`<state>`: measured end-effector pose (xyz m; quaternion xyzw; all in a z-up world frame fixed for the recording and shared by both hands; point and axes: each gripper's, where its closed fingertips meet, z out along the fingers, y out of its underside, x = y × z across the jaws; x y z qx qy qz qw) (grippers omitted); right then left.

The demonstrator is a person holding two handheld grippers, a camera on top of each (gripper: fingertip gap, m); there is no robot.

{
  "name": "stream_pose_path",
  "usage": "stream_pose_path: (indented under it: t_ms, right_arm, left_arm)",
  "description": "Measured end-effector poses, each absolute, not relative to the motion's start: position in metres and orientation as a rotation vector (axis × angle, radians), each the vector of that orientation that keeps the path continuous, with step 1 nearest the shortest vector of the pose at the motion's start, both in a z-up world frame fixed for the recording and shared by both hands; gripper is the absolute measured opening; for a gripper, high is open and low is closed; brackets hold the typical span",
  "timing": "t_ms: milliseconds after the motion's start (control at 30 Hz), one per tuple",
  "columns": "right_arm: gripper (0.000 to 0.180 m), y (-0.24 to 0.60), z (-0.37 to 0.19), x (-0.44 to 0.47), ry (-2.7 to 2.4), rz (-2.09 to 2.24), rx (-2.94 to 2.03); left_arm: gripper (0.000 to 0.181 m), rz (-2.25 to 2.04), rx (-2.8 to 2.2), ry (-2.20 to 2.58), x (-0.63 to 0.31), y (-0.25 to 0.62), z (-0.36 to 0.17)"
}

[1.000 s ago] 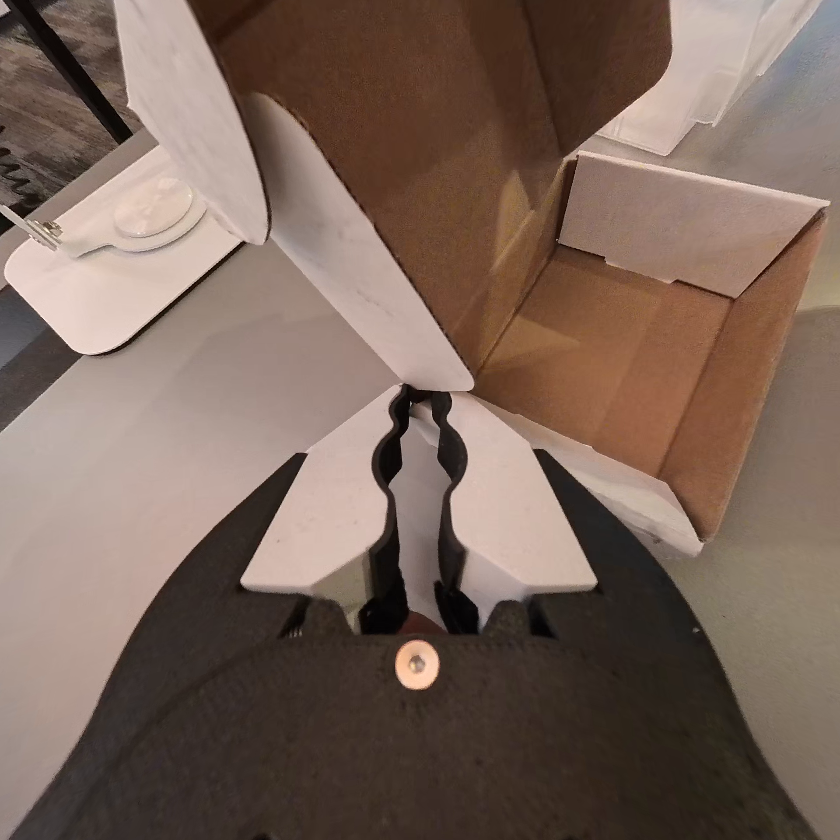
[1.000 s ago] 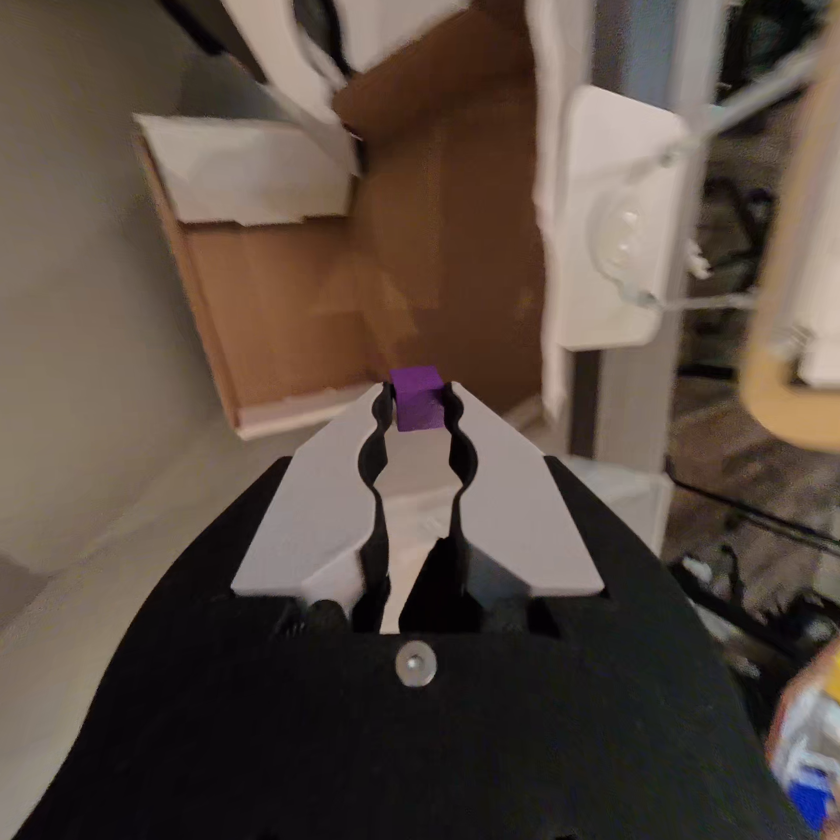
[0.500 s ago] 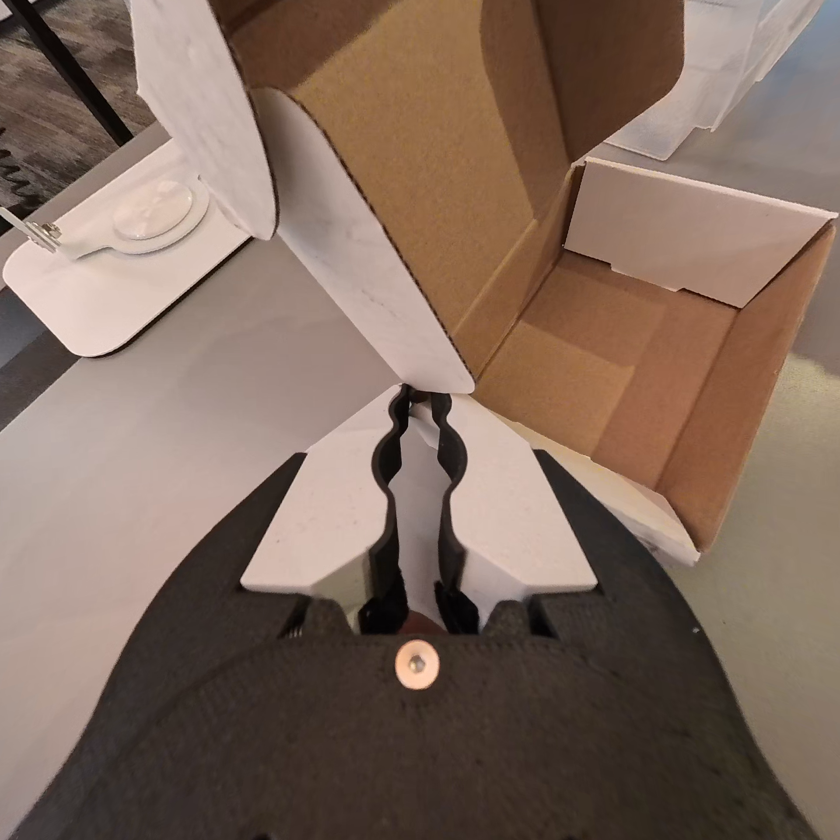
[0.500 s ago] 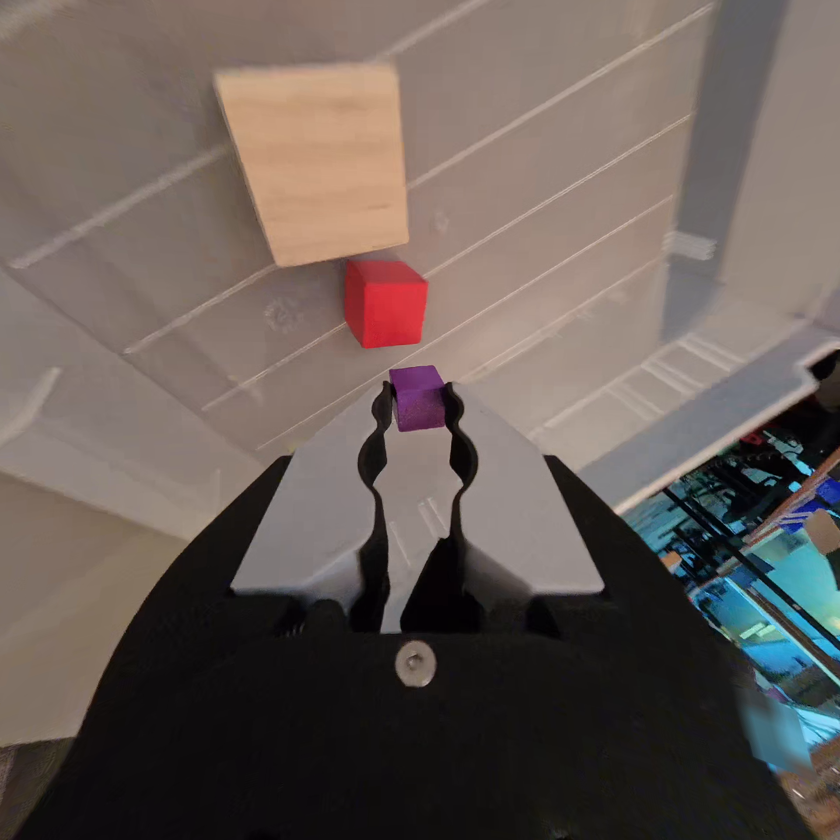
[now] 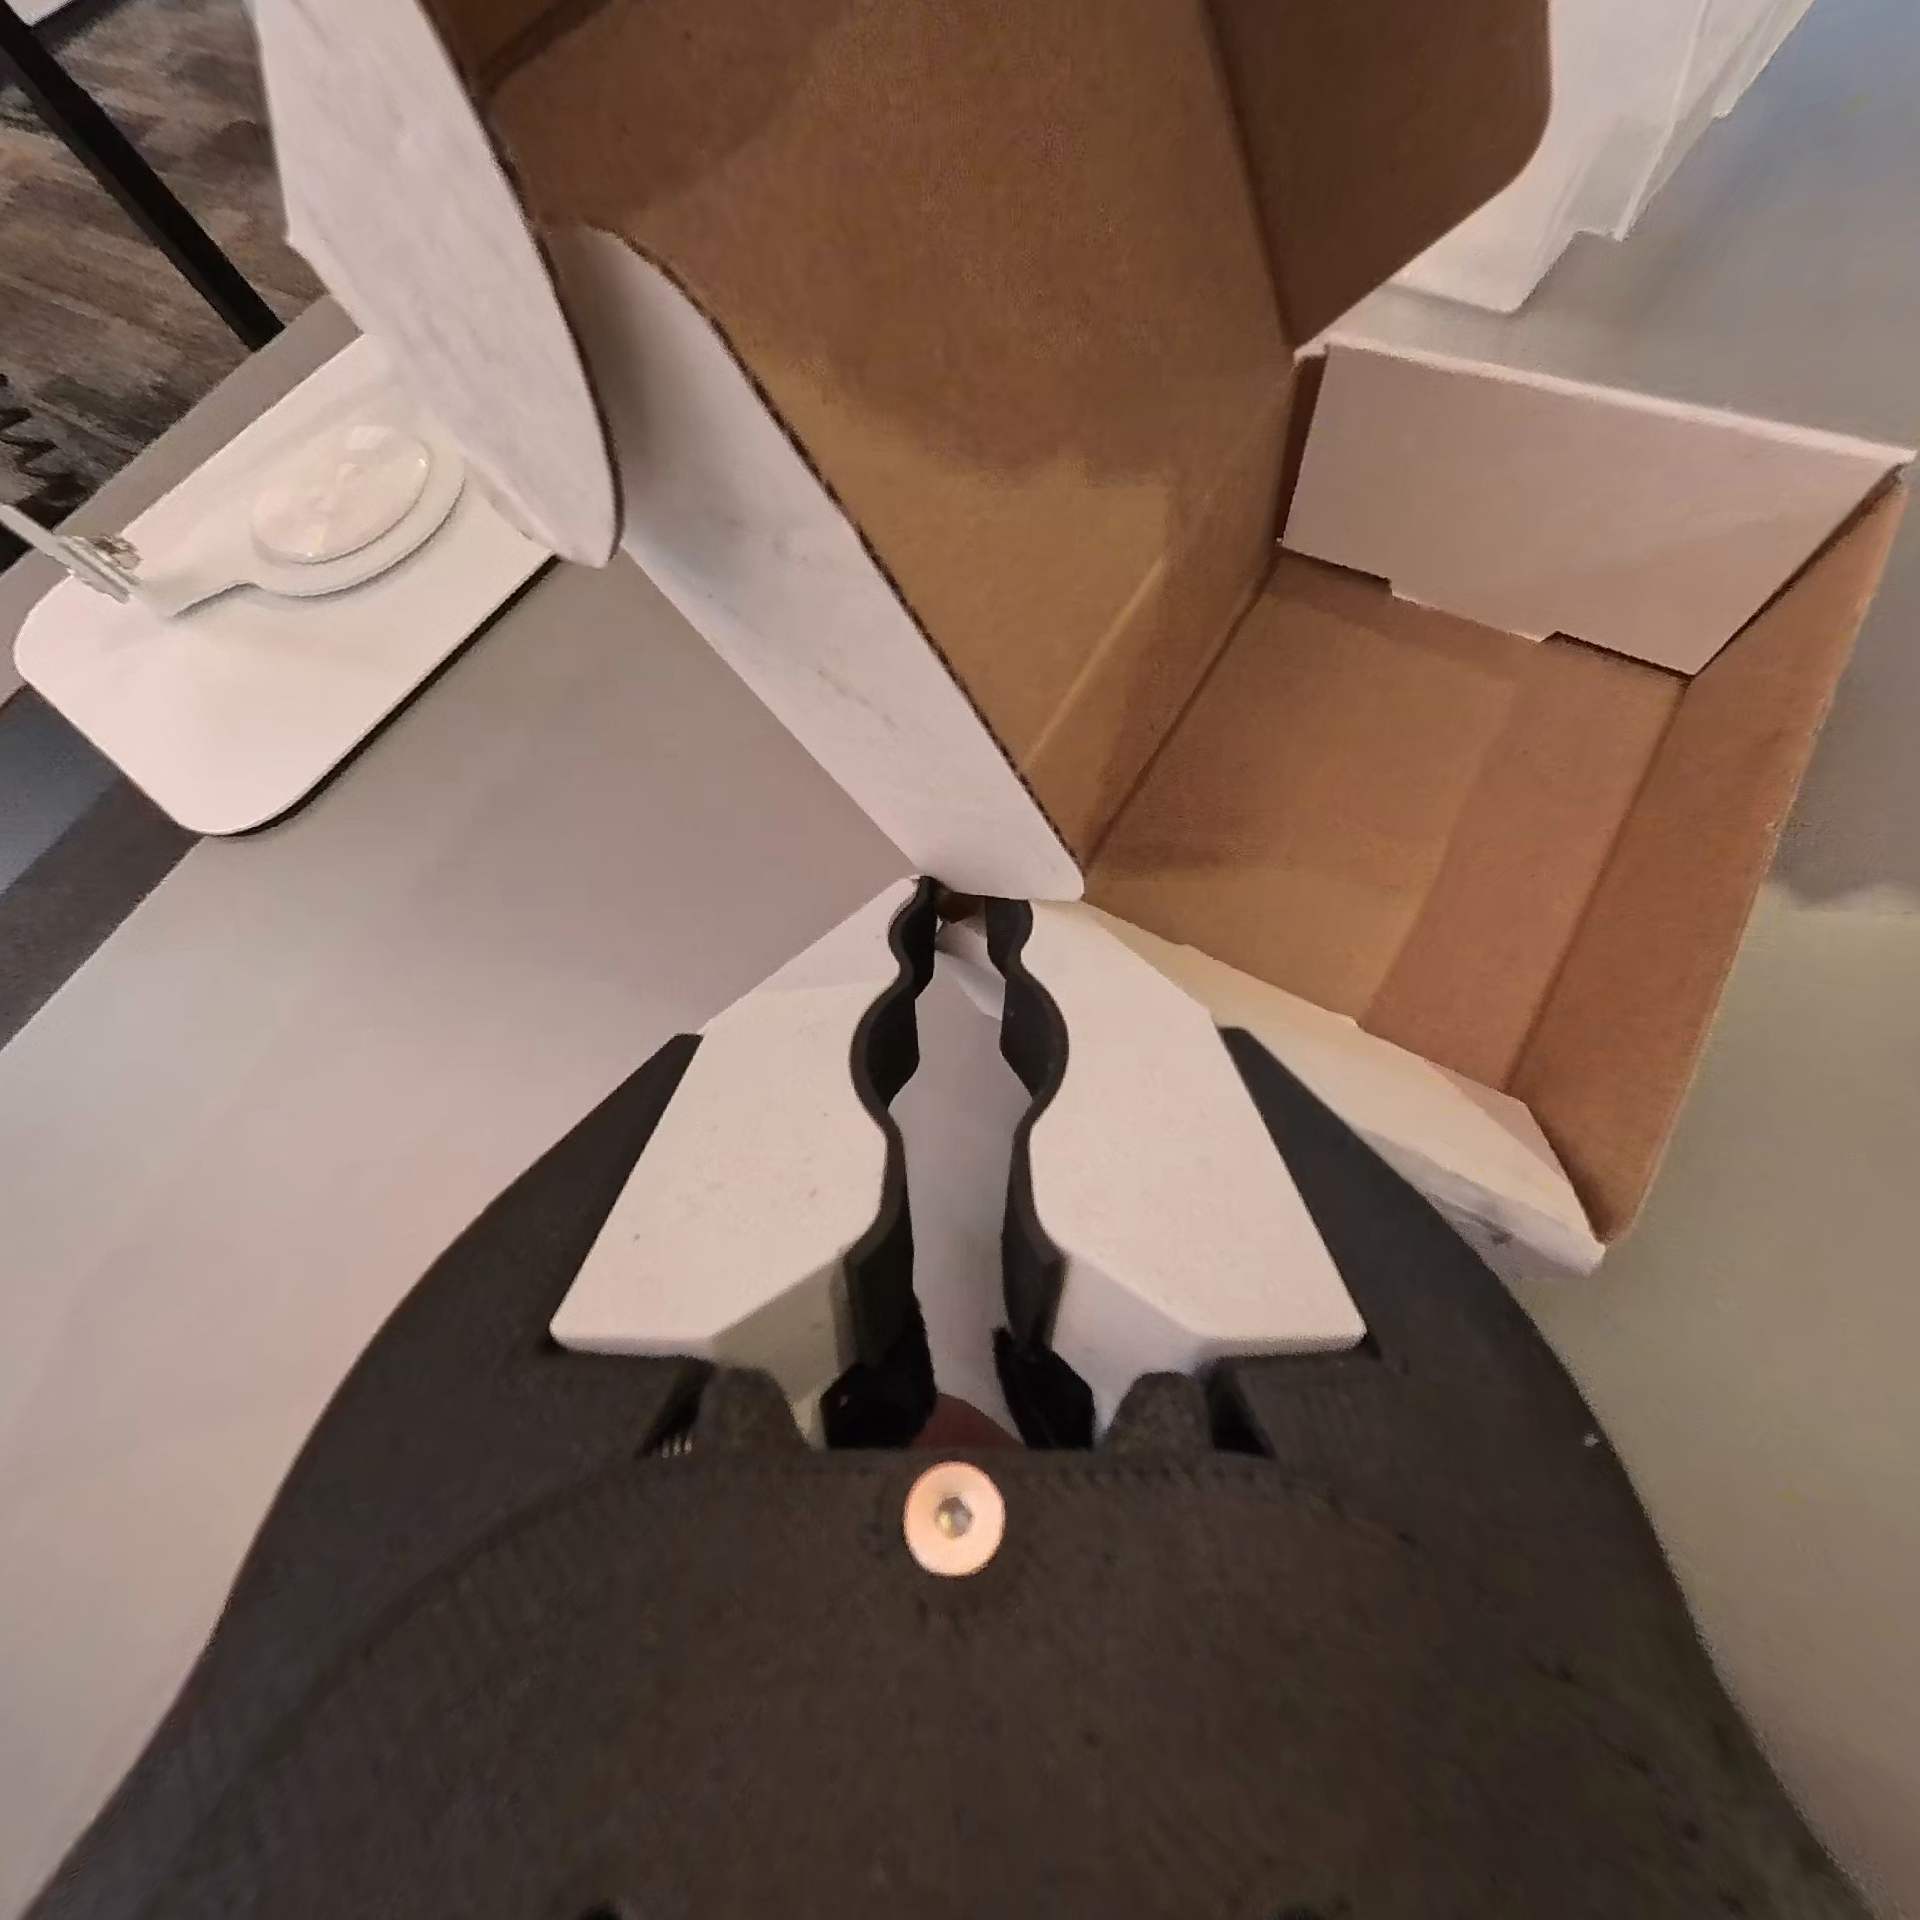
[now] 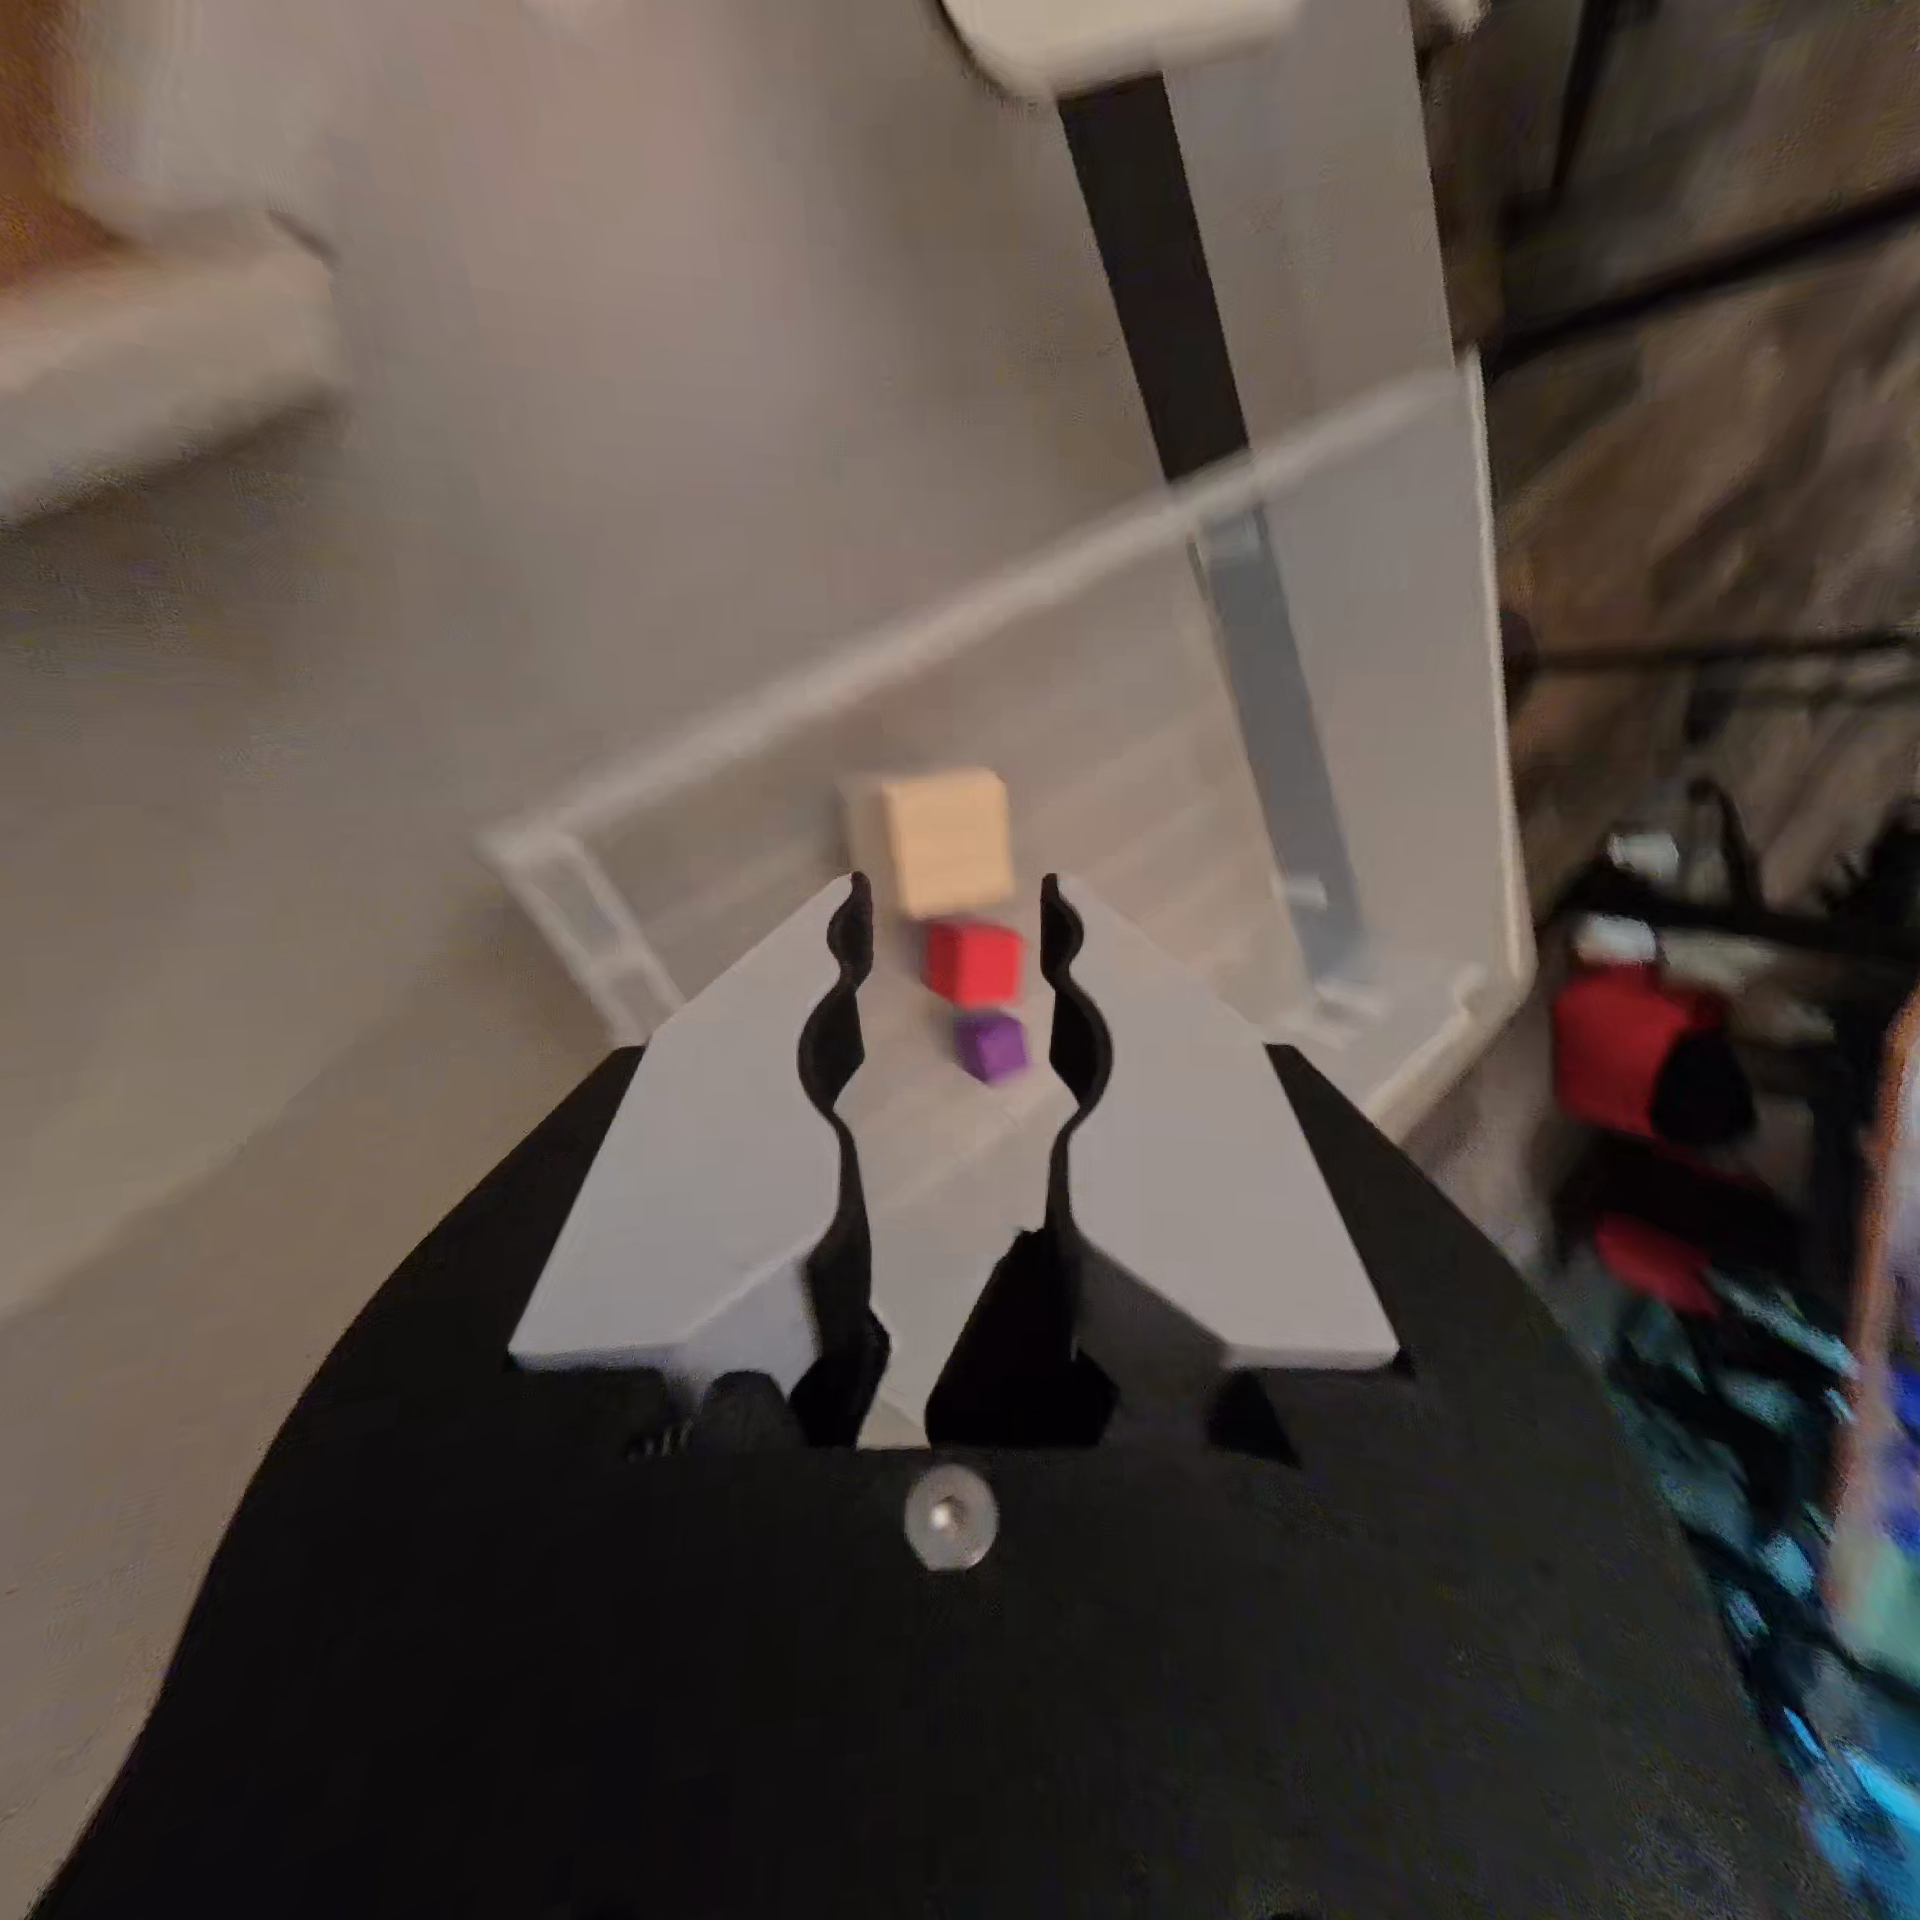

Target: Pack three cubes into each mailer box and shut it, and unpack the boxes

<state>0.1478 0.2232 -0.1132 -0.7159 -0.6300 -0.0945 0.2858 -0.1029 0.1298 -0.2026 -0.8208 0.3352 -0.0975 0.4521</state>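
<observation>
In the left wrist view the mailer box (image 5: 1351,831) stands open on the grey table, white outside and brown inside, with nothing in it. Its lid (image 5: 831,364) is raised at the upper left. My left gripper (image 5: 961,914) is shut on the box's near wall edge, under the lid's side flap. In the right wrist view my right gripper (image 6: 954,888) is open and empty, held back from a clear plastic bin (image 6: 935,623). A wooden cube (image 6: 951,831), a red cube (image 6: 971,961) and a small purple cube (image 6: 992,1044) lie in a row in the bin.
A white stand base with a round disc (image 5: 260,623) sits on the table (image 5: 312,1091) to the left of the box. The clear bin also shows in the left wrist view (image 5: 1610,156), at the top right. A black post (image 6: 1164,291) rises behind the bin. Floor clutter lies beyond the table at the right.
My right gripper carried the purple cube from the box to the bin, opened and let it go beside the red cube, then drew back. My left gripper still holds the box.
</observation>
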Motion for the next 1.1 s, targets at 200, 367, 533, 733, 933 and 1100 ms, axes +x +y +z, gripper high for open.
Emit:
stream_pose_path:
  t_ms: [200, 367, 533, 733, 933, 1100]
  right_arm:
    - [0.032, 0.157, -0.105, 0.060, -1.586, 0.205, -1.761]
    - [0.028, 0.151, -0.130, 0.033, -1.434, 0.366, -1.828]
    - [0.026, 0.151, -0.148, 0.017, -1.355, 0.424, -1.857]
    - [0.032, 0.137, -0.163, 0.008, -1.382, 0.478, -1.879]
    - [0.044, 0.114, -0.178, -0.005, -1.424, 0.538, -1.894]
    - [0.043, 0.097, -0.183, -0.019, -1.414, 0.518, -1.868]
  left_arm:
    - [0.007, -0.274, -2.034, 0.926, -0.118, 0.117, -0.202]
    - [0.009, -0.298, -2.001, 0.948, -0.123, 0.115, -0.201]
    - [0.033, -0.379, -2.003, 0.894, -0.124, 0.115, -0.194]
    - [0.059, -0.459, -2.068, 0.860, -0.118, 0.107, -0.191]
    - [0.081, -0.365, -2.210, 0.905, -0.126, 0.094, -0.206]
    - [0.076, -0.211, -2.341, 0.920, -0.139, 0.089, -0.216]
